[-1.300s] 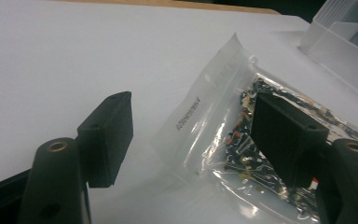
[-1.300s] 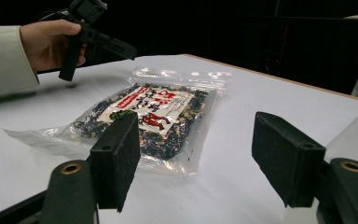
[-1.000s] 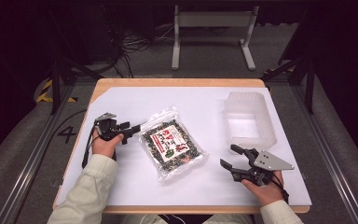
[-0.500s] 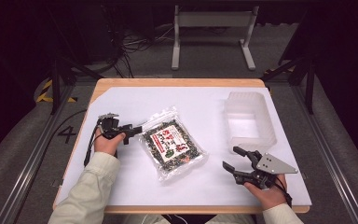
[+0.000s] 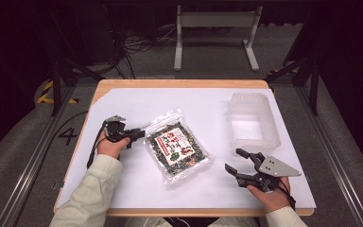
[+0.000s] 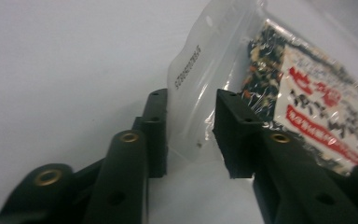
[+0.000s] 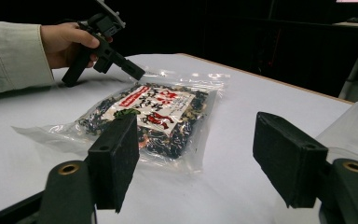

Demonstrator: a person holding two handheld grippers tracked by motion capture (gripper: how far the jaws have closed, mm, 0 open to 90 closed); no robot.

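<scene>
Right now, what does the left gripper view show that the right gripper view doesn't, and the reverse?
Left gripper view alone: the printed code on the snack bag's clear edge, which lies between the left gripper's open jaws. Right gripper view alone: the clear plastic container, the person's left hand and sleeve, and the right gripper open, short of the bag. Both: the bag's red-and-white label and the white table cover.

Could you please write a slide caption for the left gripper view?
Left gripper, jaws open, straddling the clear corner of the snack bag on the white table.
</scene>
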